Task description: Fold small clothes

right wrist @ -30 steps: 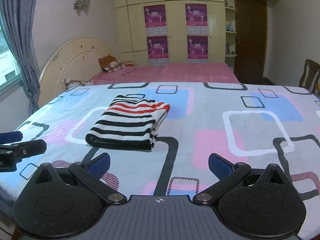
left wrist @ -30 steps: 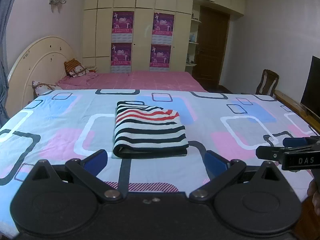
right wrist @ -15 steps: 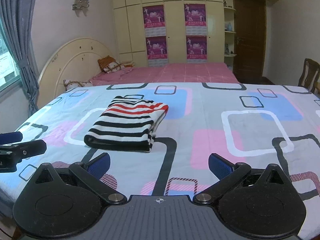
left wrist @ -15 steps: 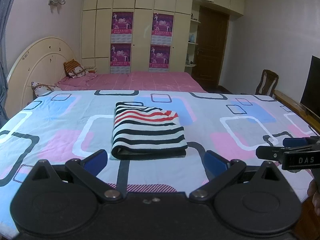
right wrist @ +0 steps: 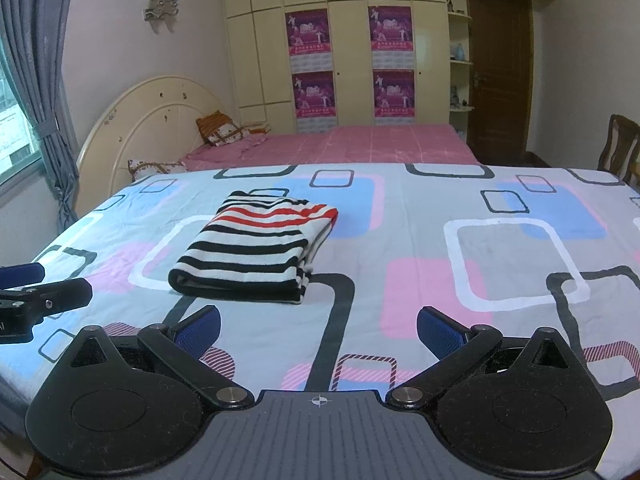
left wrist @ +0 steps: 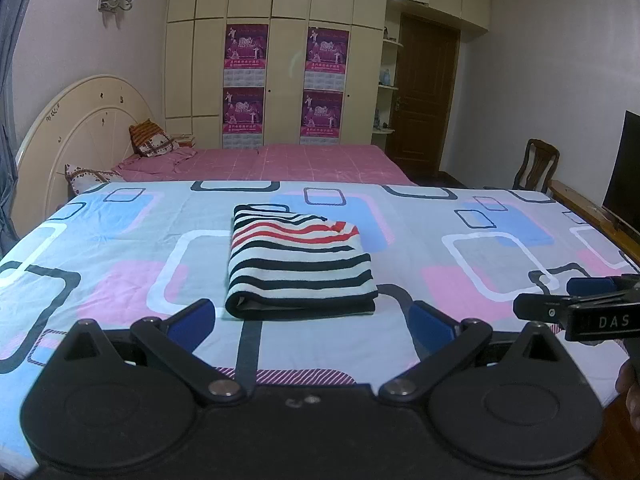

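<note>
Striped garment point(left wrist: 298, 262) folded into neat rectangle on patterned sheet point(left wrist: 460, 232), black, white, red bands, left gripper point(left wrist: 310, 320) and right gripper point(right wrist: 318, 330) both spread, empty

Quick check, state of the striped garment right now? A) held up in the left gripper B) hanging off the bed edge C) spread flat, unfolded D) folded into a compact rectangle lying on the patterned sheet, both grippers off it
D: the striped garment lies folded in a neat rectangle on the patterned sheet, and the left gripper and right gripper are both open and empty, short of it.
</note>
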`<state>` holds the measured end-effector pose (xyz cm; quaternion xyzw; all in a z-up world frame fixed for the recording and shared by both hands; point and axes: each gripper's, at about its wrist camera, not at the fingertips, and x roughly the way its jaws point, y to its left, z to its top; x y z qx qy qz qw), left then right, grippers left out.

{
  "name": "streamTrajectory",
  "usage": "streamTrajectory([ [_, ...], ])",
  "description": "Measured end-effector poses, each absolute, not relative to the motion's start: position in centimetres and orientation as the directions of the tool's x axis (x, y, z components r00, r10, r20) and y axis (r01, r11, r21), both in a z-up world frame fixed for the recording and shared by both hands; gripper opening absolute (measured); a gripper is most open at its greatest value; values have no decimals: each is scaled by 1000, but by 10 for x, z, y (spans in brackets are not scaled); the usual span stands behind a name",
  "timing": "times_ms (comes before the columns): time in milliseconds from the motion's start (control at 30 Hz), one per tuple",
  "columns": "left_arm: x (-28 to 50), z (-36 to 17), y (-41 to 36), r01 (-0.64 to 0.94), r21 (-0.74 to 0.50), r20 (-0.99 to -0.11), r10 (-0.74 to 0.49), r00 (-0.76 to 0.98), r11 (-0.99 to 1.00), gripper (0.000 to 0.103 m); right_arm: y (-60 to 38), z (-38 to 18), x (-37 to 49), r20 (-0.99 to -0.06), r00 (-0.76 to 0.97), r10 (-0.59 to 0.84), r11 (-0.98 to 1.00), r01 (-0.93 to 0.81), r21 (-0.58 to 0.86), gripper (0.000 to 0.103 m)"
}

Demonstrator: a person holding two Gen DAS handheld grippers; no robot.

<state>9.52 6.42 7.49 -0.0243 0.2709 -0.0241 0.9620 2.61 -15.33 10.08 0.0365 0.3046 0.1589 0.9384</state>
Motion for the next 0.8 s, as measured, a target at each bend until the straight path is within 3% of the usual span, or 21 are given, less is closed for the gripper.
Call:
streamTrajectory([
  [800, 96, 76, 68, 28, -60, -515, -55, 855, 998, 103, -147, 101, 26, -562, 761, 326, 945, -284, 164, 103],
])
